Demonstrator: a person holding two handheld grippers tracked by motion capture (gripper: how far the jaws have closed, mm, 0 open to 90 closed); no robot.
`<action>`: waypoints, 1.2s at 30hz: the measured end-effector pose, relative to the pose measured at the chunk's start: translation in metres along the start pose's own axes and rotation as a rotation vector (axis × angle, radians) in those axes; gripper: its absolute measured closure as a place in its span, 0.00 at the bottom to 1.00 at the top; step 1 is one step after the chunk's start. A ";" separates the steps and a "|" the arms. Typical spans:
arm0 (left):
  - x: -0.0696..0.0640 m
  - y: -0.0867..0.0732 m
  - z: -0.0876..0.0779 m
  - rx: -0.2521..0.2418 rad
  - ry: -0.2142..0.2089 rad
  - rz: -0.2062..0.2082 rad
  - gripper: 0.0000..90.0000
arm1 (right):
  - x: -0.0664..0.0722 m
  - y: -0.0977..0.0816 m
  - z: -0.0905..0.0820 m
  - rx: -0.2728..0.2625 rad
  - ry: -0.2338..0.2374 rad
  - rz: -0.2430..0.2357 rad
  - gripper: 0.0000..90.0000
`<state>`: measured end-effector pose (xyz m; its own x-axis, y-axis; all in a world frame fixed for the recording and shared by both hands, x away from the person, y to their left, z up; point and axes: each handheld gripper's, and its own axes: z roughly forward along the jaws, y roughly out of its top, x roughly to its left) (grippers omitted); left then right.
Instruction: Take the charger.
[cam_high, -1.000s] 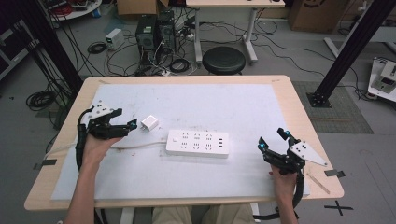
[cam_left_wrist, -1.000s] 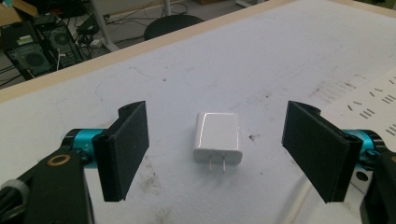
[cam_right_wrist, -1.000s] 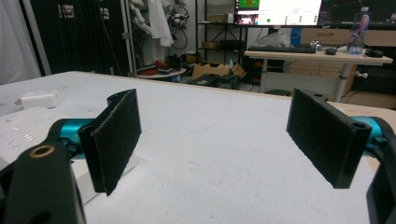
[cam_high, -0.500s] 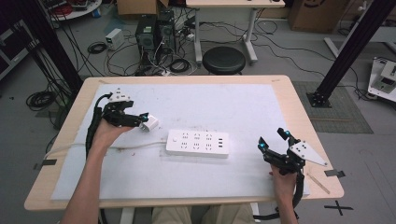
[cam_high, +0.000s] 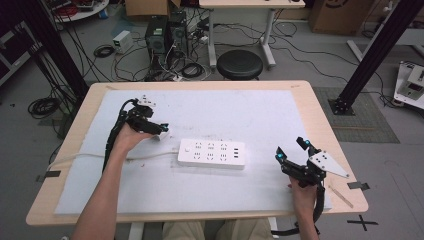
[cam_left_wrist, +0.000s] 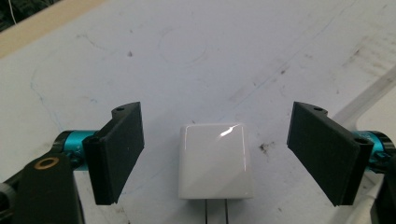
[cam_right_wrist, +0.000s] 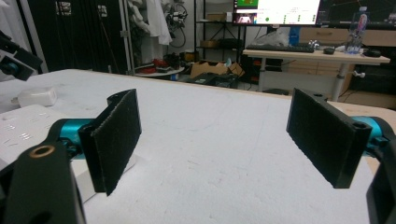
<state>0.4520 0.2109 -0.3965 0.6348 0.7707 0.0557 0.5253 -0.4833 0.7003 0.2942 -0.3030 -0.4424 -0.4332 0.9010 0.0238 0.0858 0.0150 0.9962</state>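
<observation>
A: Left gripper (cam_left_wrist: 212, 154) has its jaws wide apart, just been opening, w/ the white charger (cam_left_wrist: 215, 161) lying between them on the mat, untouched by either pad.

B: So the step's the pickup, prob. Lower a bit more, keep the charger centred, then squeeze its two flat sides evenly. It's glossy, so I'd guess a lopsided pinch slides it.

A: Prongs point back toward the camera in the left gripper view. High view can't give that; there the charger (cam_high: 161, 134) is a white speck at the gripper tip.

B: But the high view gives layout: power strip (cam_high: 212, 153) just right of the charger, close but apart, its cord running off left. Right gripper (cam_high: 291, 149) near the table's right edge, well apart, jaws apart too, nothing in them.

A: Right gripper view confirms: bare mat (cam_right_wrist: 210, 140) between the pads.
</observation>
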 end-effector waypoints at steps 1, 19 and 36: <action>0.000 -0.001 0.003 0.010 0.001 -0.003 0.21 | 0.000 0.000 0.000 0.001 -0.001 0.000 0.20; 0.001 -0.016 0.028 0.105 -0.003 -0.036 0.23 | 0.000 0.000 0.000 -0.002 -0.001 -0.016 0.20; 0.002 -0.020 0.033 0.119 -0.026 -0.033 0.32 | 0.001 0.000 0.001 0.003 -0.001 -0.018 0.20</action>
<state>0.4616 0.2080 -0.4342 0.6298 0.7766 0.0140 0.6087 -0.5047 0.6121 0.2942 -0.3015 -0.4424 -0.4335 0.9011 0.0060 0.0808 0.0322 0.9962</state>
